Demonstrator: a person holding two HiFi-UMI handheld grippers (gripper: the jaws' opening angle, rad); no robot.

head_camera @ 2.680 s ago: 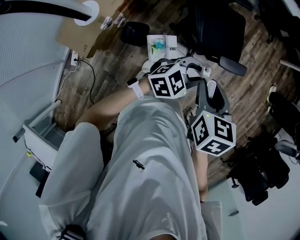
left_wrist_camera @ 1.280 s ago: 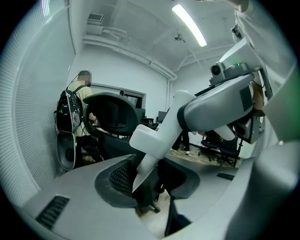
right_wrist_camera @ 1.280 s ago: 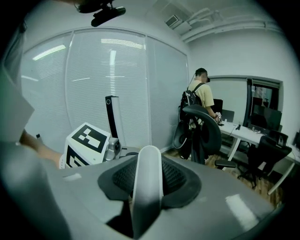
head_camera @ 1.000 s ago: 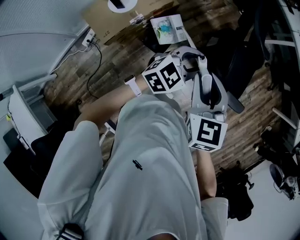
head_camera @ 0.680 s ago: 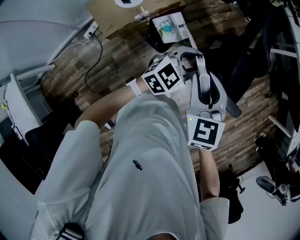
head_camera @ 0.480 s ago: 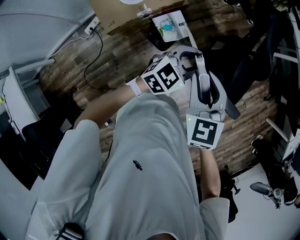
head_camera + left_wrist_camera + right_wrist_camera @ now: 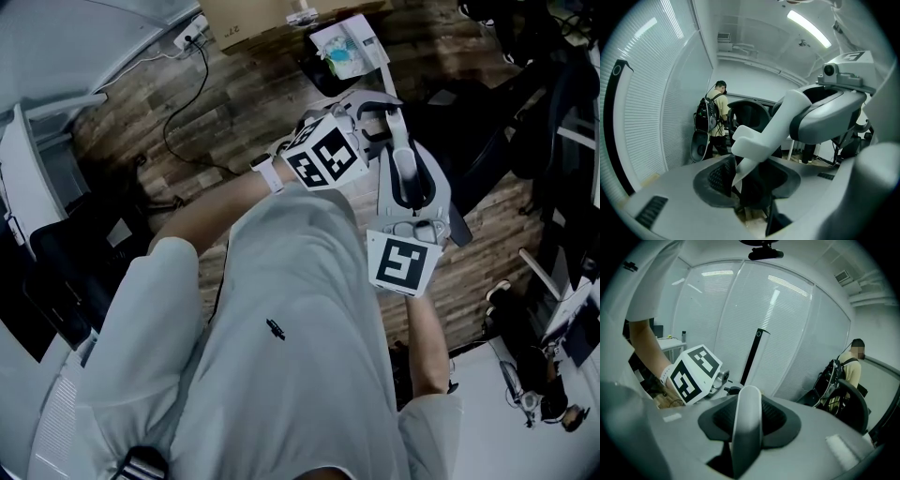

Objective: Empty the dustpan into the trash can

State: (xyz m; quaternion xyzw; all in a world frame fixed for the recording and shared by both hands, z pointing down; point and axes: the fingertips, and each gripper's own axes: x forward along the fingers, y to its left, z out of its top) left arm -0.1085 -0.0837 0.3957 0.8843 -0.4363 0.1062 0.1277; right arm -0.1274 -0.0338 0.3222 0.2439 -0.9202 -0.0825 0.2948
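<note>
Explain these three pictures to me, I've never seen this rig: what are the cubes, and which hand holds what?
A person carries a hand-held two-jaw gripper in each hand. The marker cubes are part of those grippers. The head view looks steeply down at the wooden floor, where the trash can stands ahead. The other two views ride on the grippers. The right gripper is clamped on the dustpan handle. The left gripper has just been opening, and the handle's white tip sits loosely between its wide jaws.

floor (image 7: 253, 103): matt wood | shirt (image 7: 300, 328): cloth | handle (image 7: 746, 427): smooth plastic | box (image 7: 248, 11): cardboard
</note>
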